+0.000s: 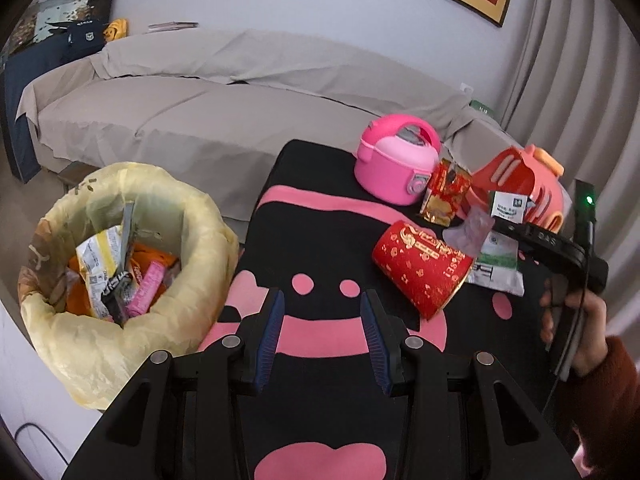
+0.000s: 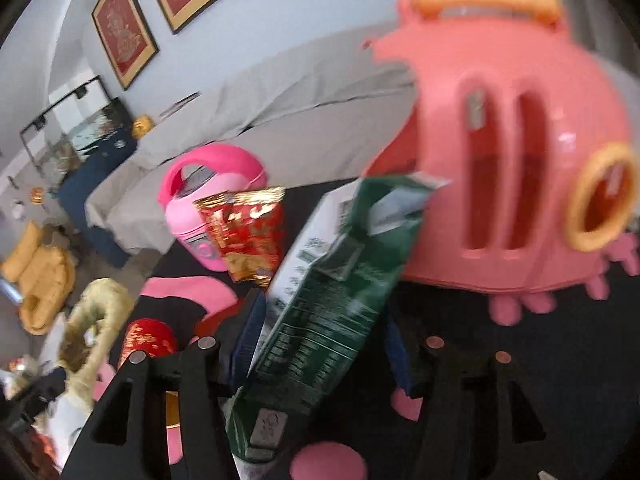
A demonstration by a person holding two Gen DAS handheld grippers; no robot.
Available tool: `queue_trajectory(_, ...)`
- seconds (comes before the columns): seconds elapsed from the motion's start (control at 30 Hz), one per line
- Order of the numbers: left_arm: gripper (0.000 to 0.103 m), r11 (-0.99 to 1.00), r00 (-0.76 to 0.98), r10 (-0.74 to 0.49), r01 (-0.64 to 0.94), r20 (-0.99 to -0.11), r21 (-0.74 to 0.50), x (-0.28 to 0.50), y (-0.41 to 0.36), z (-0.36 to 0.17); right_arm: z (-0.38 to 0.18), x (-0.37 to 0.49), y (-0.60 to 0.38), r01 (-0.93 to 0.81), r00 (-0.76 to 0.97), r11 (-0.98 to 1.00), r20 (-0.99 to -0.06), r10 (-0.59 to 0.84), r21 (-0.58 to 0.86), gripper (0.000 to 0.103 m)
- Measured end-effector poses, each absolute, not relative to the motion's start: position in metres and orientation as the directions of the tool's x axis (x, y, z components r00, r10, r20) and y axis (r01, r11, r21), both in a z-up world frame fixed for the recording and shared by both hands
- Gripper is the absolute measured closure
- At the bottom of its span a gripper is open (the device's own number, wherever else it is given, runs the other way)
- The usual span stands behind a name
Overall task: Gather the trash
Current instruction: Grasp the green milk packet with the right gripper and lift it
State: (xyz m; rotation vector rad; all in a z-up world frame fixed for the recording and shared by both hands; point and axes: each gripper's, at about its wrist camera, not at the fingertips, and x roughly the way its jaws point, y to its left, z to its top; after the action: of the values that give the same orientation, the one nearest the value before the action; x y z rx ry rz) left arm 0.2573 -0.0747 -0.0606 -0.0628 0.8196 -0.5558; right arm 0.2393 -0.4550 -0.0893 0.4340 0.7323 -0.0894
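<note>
The right gripper (image 2: 316,356) appears clamped on a green-and-white carton (image 2: 328,280), though blur obscures the pads. Light and crushable, it suits a mid-body grip. The left gripper (image 1: 322,336) hangs apart, empty, beside the yellow-lined trash bin (image 1: 120,340).

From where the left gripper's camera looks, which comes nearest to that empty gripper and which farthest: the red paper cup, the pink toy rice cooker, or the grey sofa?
1. Red paper cup: lying on its side on the black-and-pink cloth, just right of the left gripper.
2. Pink toy rice cooker: farther back, near the cloth's far edge.
3. Grey sofa: behind everything, along the wall.
</note>
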Motion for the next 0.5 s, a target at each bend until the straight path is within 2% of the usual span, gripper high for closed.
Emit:
queue_trajectory(0.03,0.062,0.855,0.545,-0.494,0.447,-0.678,-0.264,0.257,-0.076,-0.062,-0.095,0.245,-0.452,0.204,0.722,0.903,-0.681,0.123,0.379,0.050)
queue_trajectory(0.1,0.062,0.851,0.539,-0.498,0.454,-0.680,-0.264,0.256,-0.079,-0.063,-0.103,0.249,-0.444,0.166,0.704,0.899,-0.687,0.179,0.405,0.065)
queue_trajectory(0.33,0.062,0.821,0.506,-0.526,0.513,-0.684,-0.252,0.246,-0.098,-0.065,-0.102,0.222,-0.428,0.138,0.680,0.902,-0.701,0.213,0.408,0.067)
queue_trajectory(0.5,0.062,0.788,0.485,-0.564,0.559,-0.668,-0.260,0.235,-0.116,-0.060,-0.088,0.177,-0.422,0.130,0.689,0.925,-0.703,0.176,0.358,0.067)
